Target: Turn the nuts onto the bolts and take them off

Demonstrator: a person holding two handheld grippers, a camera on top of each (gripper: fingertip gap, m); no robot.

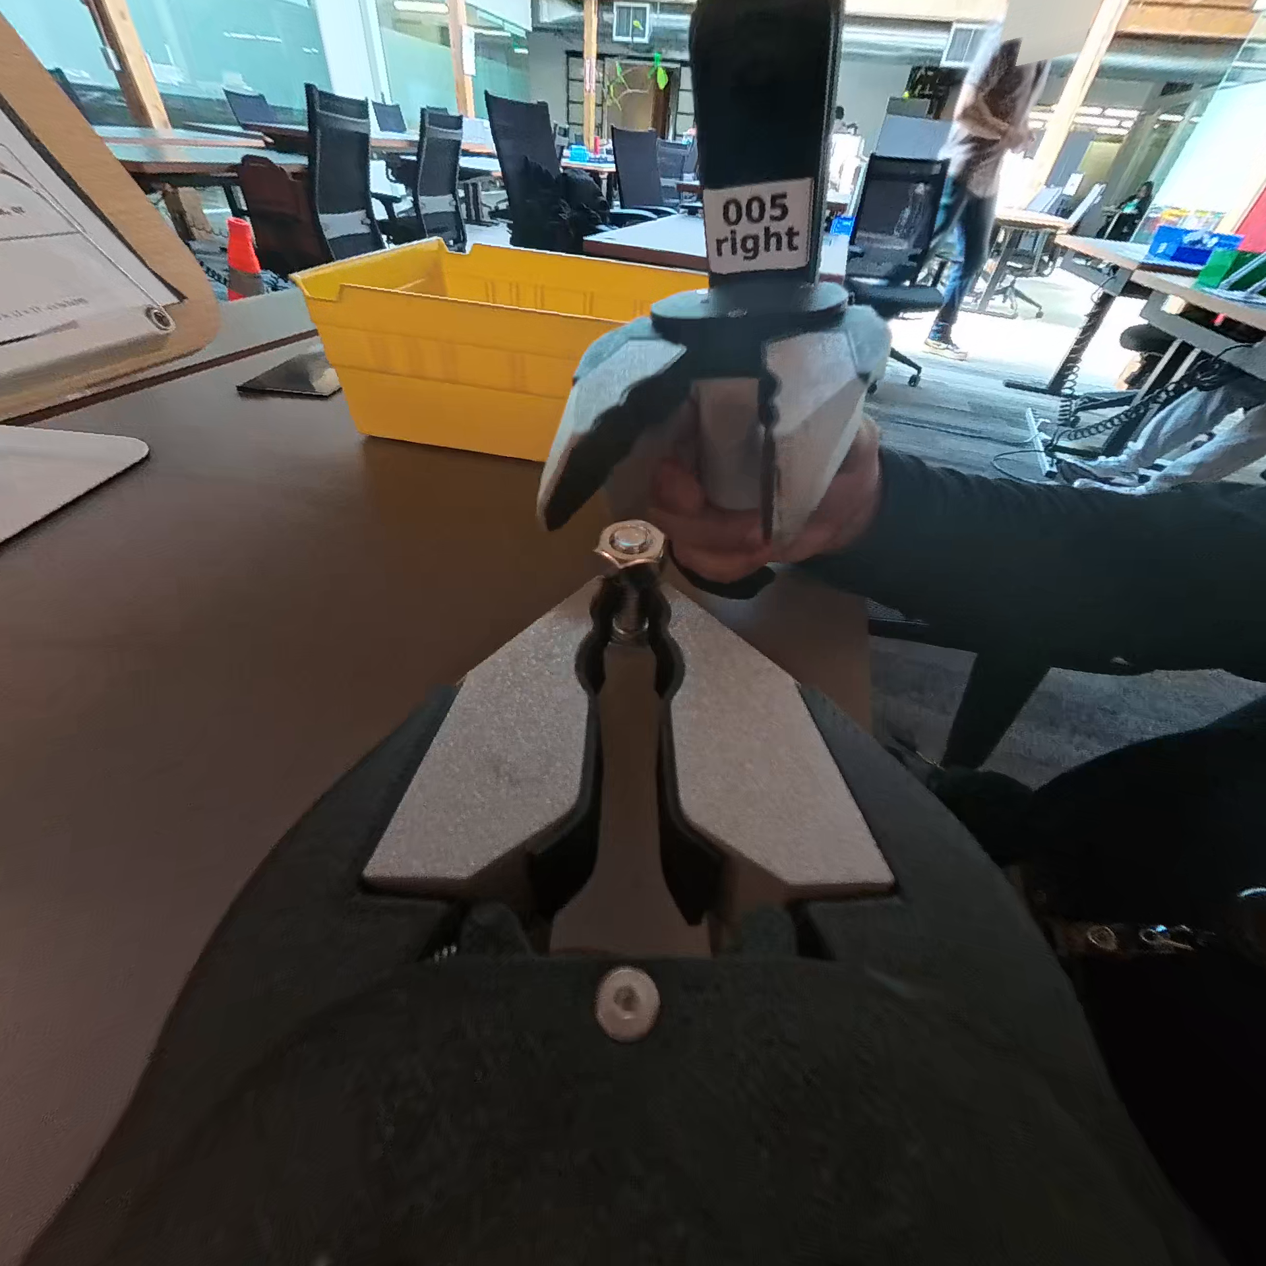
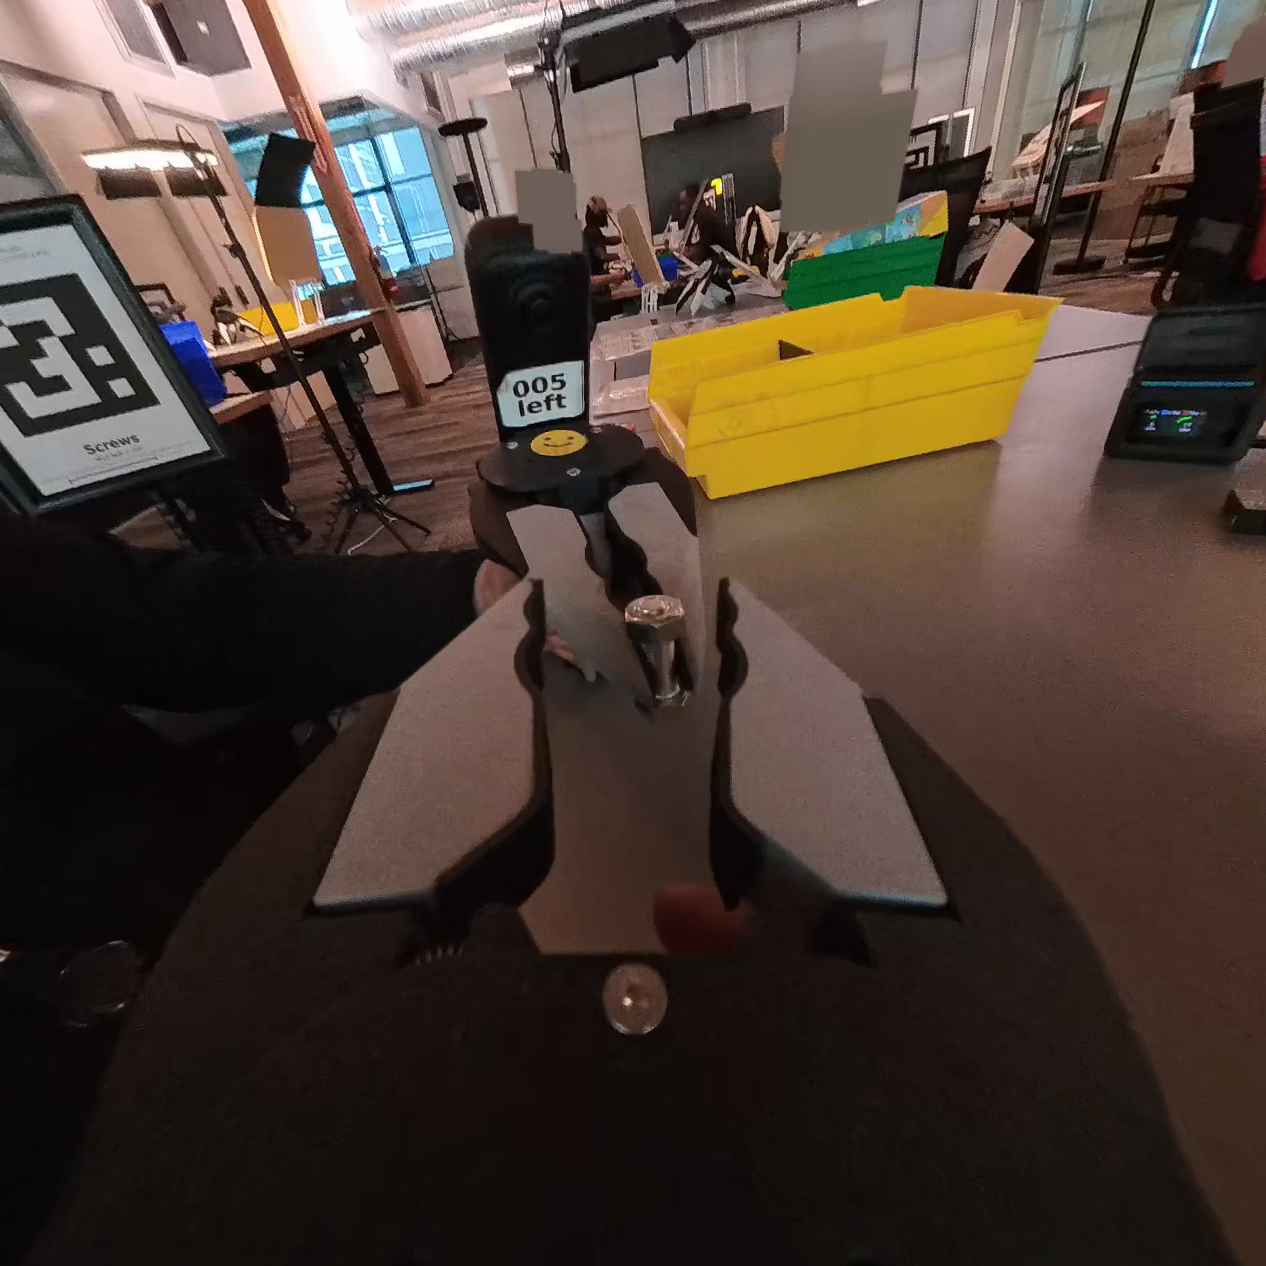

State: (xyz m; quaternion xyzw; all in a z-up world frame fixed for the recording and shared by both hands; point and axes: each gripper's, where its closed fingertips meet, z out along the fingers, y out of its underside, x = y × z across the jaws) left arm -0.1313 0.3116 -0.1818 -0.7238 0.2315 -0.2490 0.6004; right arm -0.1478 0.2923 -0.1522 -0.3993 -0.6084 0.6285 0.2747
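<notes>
Bolt (image 1: pixel 629 603) with a hex nut (image 1: pixel 630 546) at its upper end stood upright, clamped by its threaded shank between the tips of the left gripper (image 1: pixel 629 620) above the brown table (image 1: pixel 274 548). Right gripper (image 2: pixel 630 644) was spread wide, its fingers either side of the bolt, not touching. Yellow bin (image 1: pixel 479 356) sat farther back on the table.

A silver bolt (image 1: pixel 629 610) stood upright, clear of the desk. A hexagonal nut (image 1: pixel 630 546) sat threaded at its upper end.
</notes>
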